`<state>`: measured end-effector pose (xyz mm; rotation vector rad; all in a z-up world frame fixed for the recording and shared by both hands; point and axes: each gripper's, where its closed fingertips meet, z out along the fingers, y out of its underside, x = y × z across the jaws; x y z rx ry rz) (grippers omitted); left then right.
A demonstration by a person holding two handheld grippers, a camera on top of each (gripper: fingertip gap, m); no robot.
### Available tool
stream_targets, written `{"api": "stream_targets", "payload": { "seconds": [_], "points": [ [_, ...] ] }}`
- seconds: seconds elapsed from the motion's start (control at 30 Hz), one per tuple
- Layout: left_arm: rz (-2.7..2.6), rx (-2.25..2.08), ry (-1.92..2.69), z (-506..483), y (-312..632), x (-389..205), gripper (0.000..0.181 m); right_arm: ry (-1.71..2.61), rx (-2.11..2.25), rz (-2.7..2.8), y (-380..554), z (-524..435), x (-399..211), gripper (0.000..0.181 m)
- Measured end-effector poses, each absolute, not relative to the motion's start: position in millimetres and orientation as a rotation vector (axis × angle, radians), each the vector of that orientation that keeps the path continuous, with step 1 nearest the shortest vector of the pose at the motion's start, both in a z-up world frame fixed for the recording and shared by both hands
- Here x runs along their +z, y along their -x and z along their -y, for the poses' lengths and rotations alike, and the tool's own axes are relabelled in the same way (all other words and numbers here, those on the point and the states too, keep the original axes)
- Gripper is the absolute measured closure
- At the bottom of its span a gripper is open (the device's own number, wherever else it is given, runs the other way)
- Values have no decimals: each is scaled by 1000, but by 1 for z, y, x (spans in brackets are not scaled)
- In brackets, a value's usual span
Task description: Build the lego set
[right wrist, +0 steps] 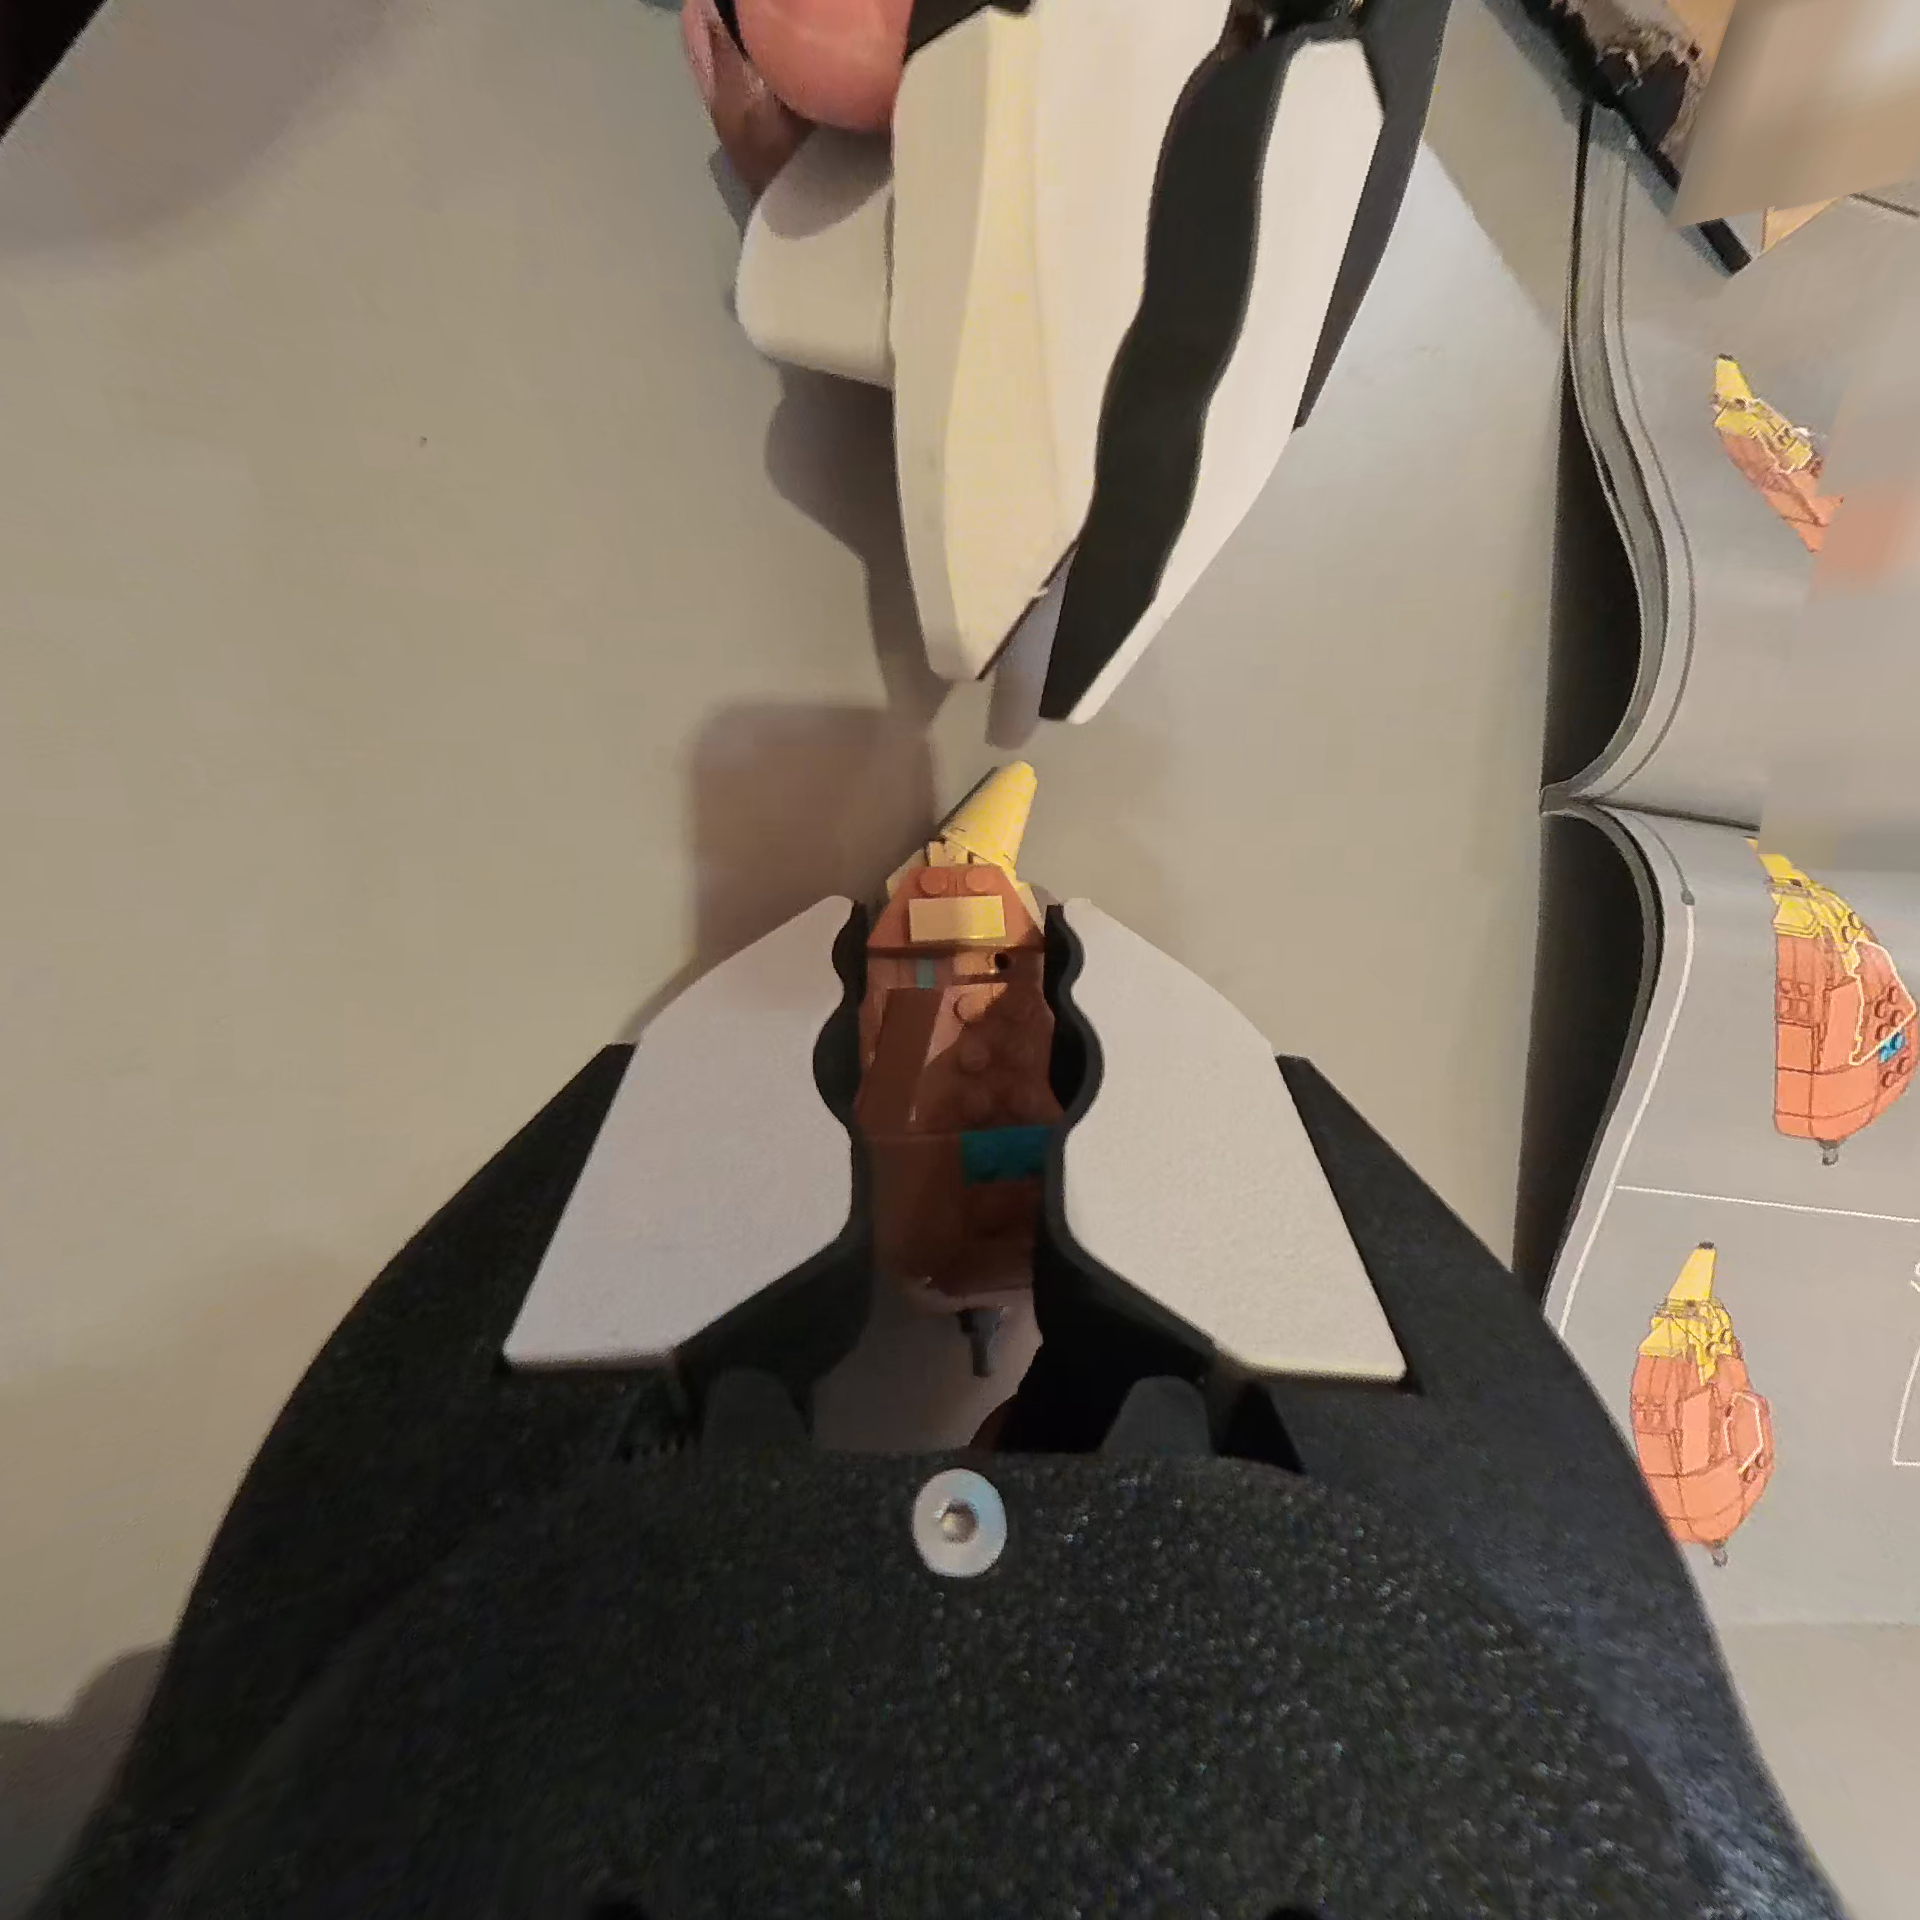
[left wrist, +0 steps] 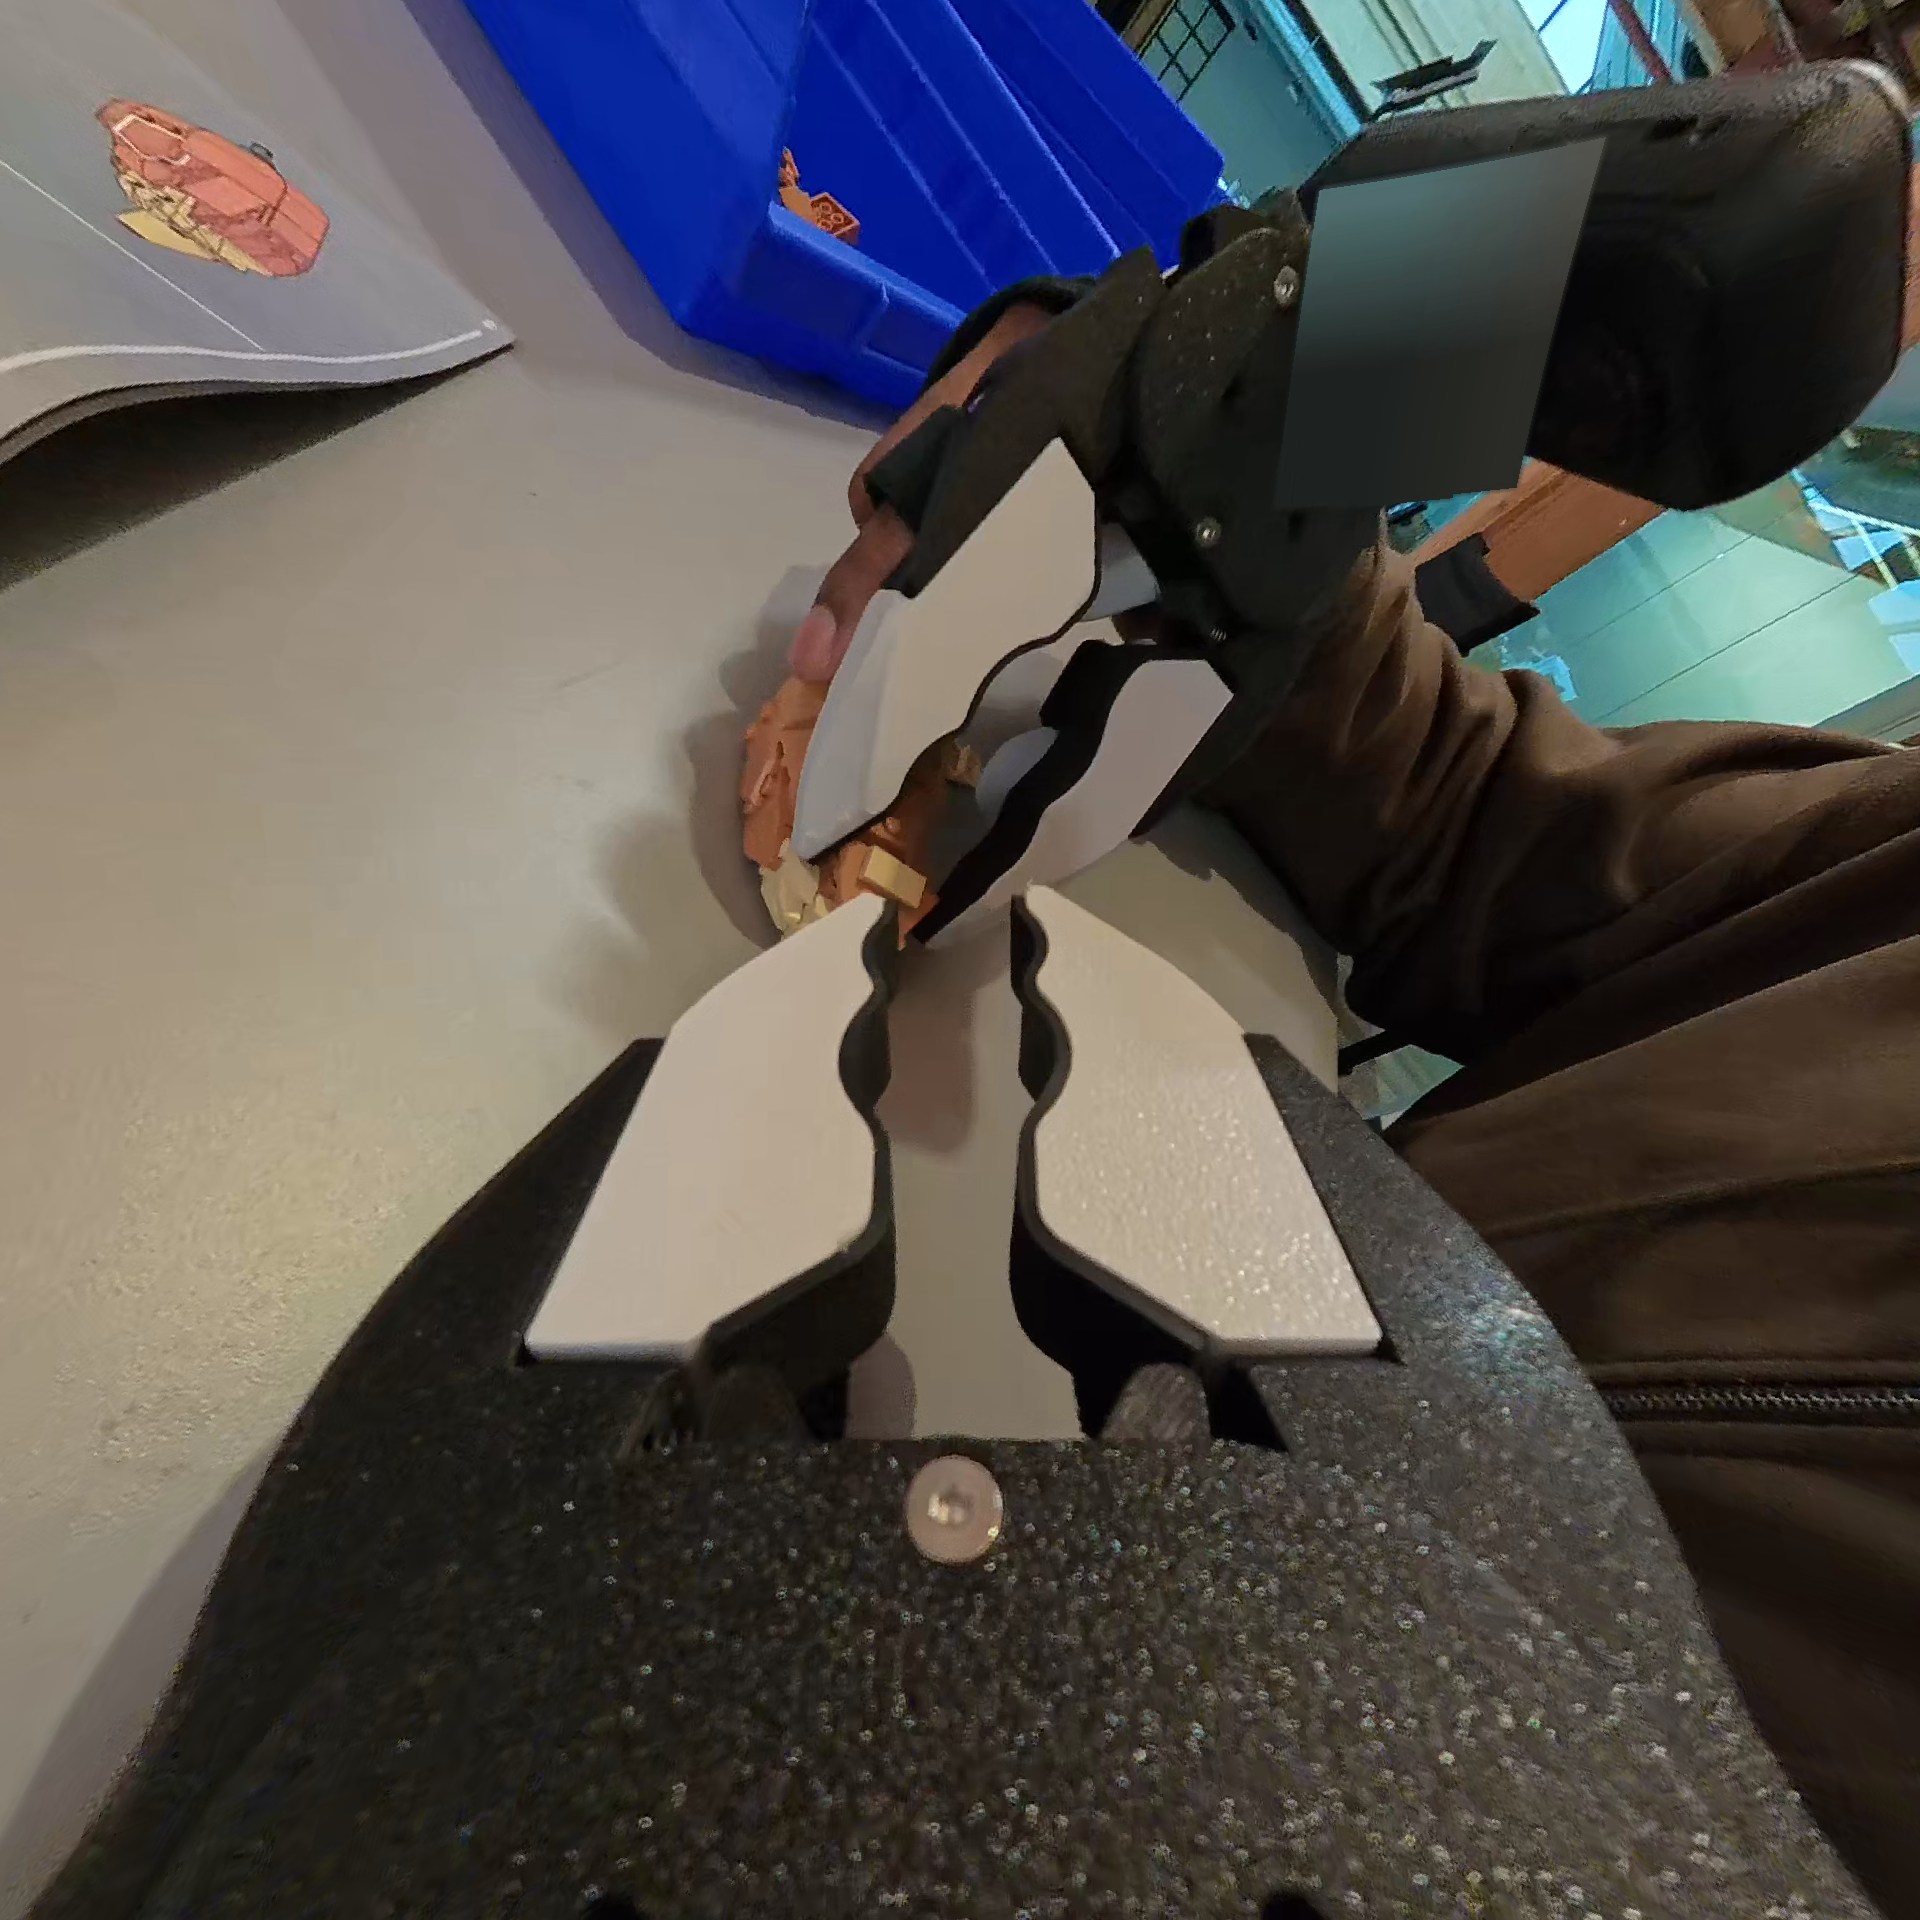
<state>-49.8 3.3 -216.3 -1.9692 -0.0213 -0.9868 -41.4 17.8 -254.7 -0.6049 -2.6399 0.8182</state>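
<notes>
The lego model is a small brown-orange build with a tan pointed tip and a teal piece. My right gripper is shut on it, with the tan tip sticking out past the fingertips. In the left wrist view the right gripper holds the model low over the grey table. My left gripper is open and empty, its fingertips just short of the model. In the right wrist view the left gripper points down at the tan tip with a small gap between them.
An open instruction booklet lies on the table; it also shows in the right wrist view. A blue bin holding an orange brick stands behind the model. A person's brown sleeve fills the right side. There is about 4 cm between the tips of the two grippers.
</notes>
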Motion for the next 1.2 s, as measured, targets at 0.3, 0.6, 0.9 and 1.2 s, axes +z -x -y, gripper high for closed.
{"api": "stream_targets", "payload": {
  "seconds": [0.3,0.6,0.9,1.2],
  "points": [
    [-43,-876,2027,-4,49,-223,160,619,802,2614,42,-24,-253,143],
    [-386,-494,2116,-9,40,-239,155,732,881,2452,20,-50,-242,123],
    [-485,-311,2142,-21,41,-248,151,836,1053,2452,20,-65,-259,115],
    [-489,-292,2167,-25,40,-251,156,793,1029,2521,22,-57,-265,125]
  ]
}}
